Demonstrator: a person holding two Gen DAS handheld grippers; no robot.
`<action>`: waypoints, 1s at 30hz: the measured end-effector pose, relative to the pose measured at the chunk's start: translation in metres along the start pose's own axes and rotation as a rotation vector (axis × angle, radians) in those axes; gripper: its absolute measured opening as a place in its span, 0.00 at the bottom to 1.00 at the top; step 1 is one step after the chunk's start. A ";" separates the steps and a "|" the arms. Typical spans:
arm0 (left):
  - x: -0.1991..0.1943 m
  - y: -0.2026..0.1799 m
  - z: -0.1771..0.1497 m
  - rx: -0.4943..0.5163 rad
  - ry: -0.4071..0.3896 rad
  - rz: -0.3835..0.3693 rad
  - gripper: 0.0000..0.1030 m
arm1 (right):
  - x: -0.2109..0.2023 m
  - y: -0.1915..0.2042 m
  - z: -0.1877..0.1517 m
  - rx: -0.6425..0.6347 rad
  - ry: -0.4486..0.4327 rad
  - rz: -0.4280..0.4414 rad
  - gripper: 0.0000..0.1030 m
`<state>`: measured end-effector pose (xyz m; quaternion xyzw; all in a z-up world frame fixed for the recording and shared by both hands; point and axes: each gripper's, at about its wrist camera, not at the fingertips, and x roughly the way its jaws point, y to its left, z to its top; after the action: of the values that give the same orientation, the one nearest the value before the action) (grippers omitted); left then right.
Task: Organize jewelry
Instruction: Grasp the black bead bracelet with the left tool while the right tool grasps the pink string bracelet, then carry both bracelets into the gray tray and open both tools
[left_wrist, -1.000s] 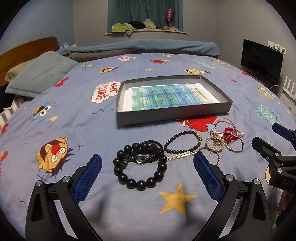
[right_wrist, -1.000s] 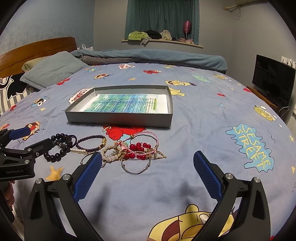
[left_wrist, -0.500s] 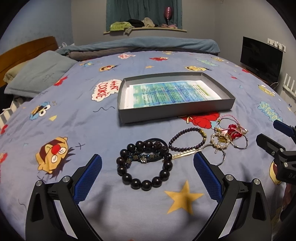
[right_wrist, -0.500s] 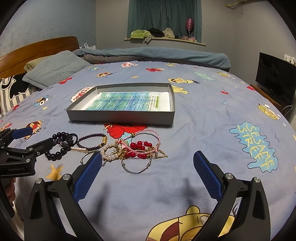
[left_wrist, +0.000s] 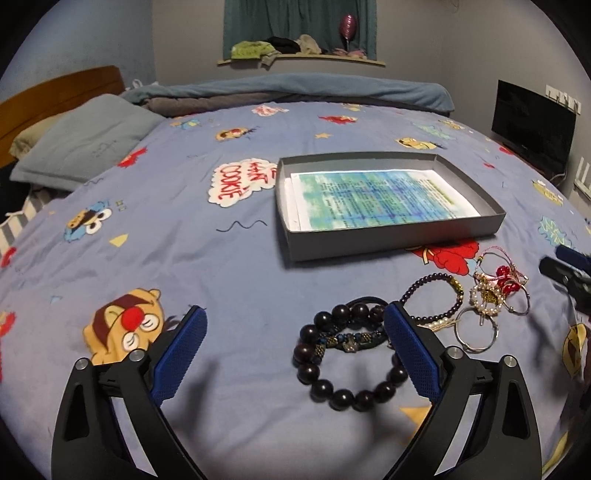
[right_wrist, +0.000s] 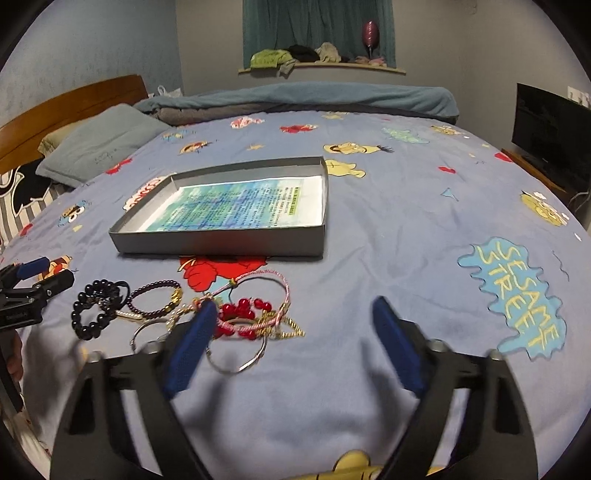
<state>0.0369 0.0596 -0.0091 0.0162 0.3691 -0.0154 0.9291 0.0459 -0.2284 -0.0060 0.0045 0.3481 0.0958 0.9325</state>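
On the blue cartoon bedspread a big black bead bracelet (left_wrist: 340, 396) lies just inside the right finger of my open left gripper (left_wrist: 295, 350), which hovers over it without touching. Right of it lie a purple bead bracelet (left_wrist: 424, 281), a silver bangle (left_wrist: 460, 339) and a tangle of pink cord and red beads (left_wrist: 503, 280). The right wrist view shows that tangle (right_wrist: 251, 318) beside the left finger of my right gripper (right_wrist: 291, 343). Its jaws are closing and the pads press on nothing. Behind the jewelry stands a flat grey box (right_wrist: 221, 245) lined with printed paper.
A grey pillow (left_wrist: 85, 144) and a wooden headboard (right_wrist: 70, 99) are at the far left. A rolled blanket (left_wrist: 295, 88) lies along the far edge, and a dark screen (right_wrist: 550, 133) stands at the right. Bare bedspread stretches right of the jewelry.
Both grippers have come closer to the jewelry. The left one now has the black bracelet by its right finger. The right gripper's fingers have narrowed, with its left finger at the tangle.
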 end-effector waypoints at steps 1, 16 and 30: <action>0.004 0.001 0.001 0.005 0.007 -0.011 0.92 | 0.005 -0.001 0.003 -0.010 0.004 0.000 0.65; 0.036 -0.001 -0.016 0.094 0.150 -0.124 0.28 | 0.065 -0.001 0.015 -0.038 0.148 0.115 0.29; 0.017 -0.005 -0.009 0.117 0.068 -0.138 0.15 | 0.046 0.003 0.019 -0.047 0.080 0.138 0.03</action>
<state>0.0429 0.0551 -0.0280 0.0452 0.3991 -0.1005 0.9102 0.0918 -0.2156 -0.0214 0.0027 0.3817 0.1682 0.9089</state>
